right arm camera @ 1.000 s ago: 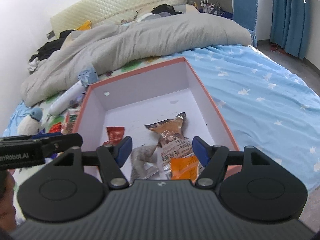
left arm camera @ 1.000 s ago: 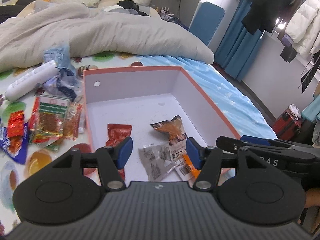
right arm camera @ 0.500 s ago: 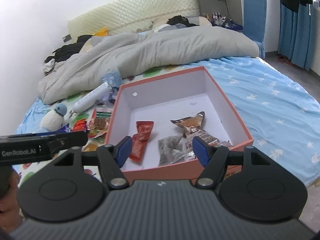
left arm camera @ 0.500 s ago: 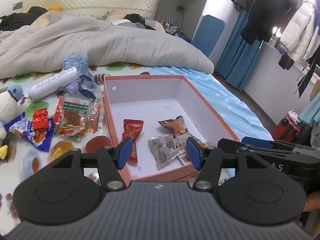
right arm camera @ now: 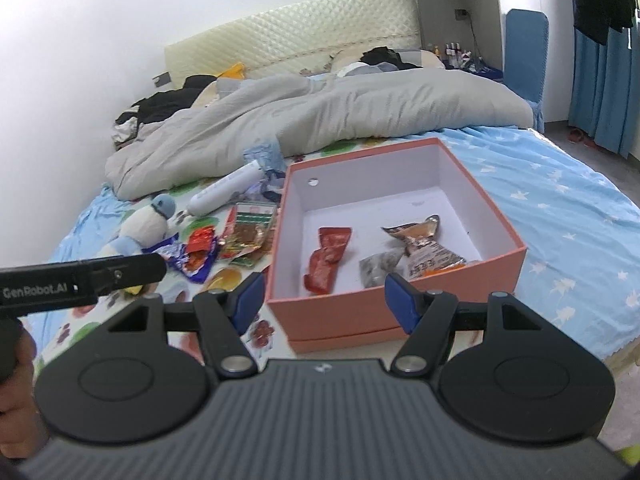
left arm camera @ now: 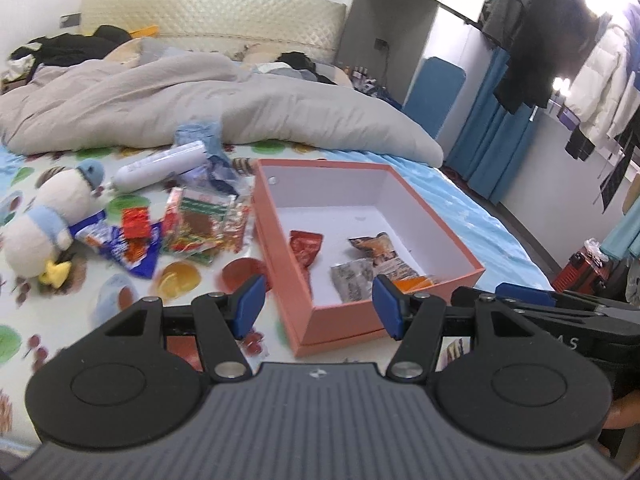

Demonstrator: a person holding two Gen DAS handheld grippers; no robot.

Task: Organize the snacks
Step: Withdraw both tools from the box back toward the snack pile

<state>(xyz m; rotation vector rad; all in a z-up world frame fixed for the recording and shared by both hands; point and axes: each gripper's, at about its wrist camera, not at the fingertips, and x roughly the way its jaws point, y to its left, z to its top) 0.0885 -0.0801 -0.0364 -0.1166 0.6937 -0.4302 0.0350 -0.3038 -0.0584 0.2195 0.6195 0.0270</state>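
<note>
Snacks half sorted: a few in the box, the rest loose on the bed.

The orange box [right arm camera: 400, 312] sits open on the bed [right arm camera: 560, 216], and on its white floor lie a red packet [right arm camera: 326, 258], a grey packet [right arm camera: 376, 268] and a brown-and-orange packet [right arm camera: 428, 246], all toward the near side. Just left of the box a loose heap of snack packets [left arm camera: 192, 228] is spread on the fruit-print sheet, with a white tube [left arm camera: 160, 166] beyond it and a plush penguin [left arm camera: 44, 220] further left (lying on its side). A grey duvet [right arm camera: 320, 120] is bunched across the far half of the bed. Near the camera, the left gripper [left arm camera: 316, 306] and the right gripper [right arm camera: 324, 298] hang short of the box, jaws wide, nothing between them.
</note>
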